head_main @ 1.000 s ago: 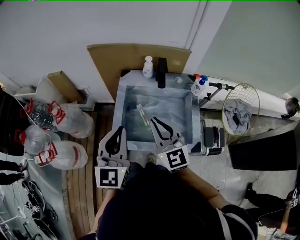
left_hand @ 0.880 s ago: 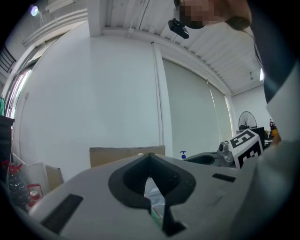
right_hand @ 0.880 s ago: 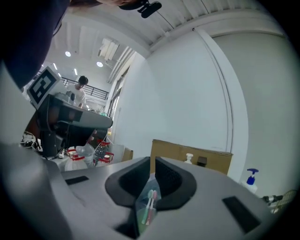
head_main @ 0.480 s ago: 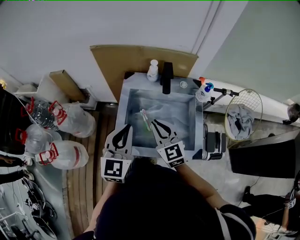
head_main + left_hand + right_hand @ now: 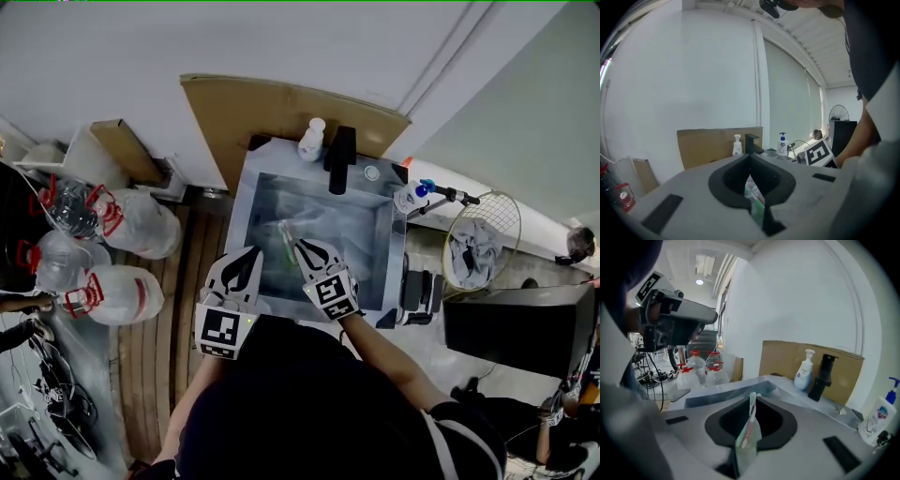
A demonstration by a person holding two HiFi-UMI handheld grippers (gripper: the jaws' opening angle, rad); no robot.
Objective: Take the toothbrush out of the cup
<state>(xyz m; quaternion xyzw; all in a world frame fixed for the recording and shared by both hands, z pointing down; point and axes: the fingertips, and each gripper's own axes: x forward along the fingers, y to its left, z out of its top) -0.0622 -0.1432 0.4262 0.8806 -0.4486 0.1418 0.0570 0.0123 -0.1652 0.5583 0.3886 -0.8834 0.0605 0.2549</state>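
Closing in from the lower left of the head view, the left claw (image 5: 255, 253) has drawn up beside the sink (image 5: 241, 211), its jaws together on nothing that can be made out; only a green-and-clear sliver shows through their slit. At centre, the cup (image 5: 746, 446), which lay apart from both claws a second ago, is now pinched in the right claw (image 5: 298, 247), the toothbrush (image 5: 751, 411) standing inside it. With the cup apparently secured, the brush is probably left for the left claw to pull.
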